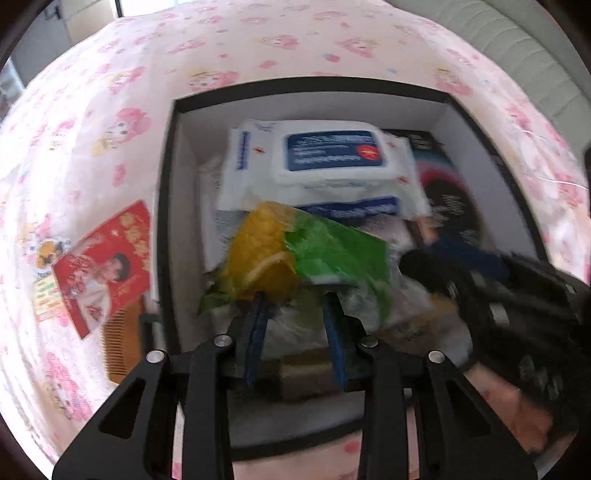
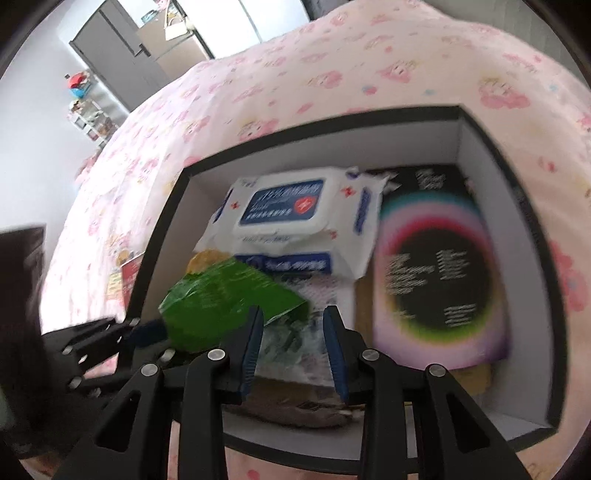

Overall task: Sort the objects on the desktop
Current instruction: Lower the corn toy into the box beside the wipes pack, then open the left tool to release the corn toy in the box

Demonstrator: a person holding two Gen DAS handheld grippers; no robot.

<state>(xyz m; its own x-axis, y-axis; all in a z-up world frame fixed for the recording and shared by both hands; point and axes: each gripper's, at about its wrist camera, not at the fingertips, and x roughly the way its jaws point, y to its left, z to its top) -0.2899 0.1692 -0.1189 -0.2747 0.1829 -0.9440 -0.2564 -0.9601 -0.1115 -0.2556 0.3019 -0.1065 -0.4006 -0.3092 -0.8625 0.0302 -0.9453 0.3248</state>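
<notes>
1. Pink bedsheet with cartoon print, spread under everything.
2. Grey door at upper left of the right wrist view, against a white wall.
3. White rack beside the wall, loaded with small items too blurred to tell.
4. Bright window past the sheet's far edge.
5. Pale ribbed surface at upper right of the left wrist view.
</notes>
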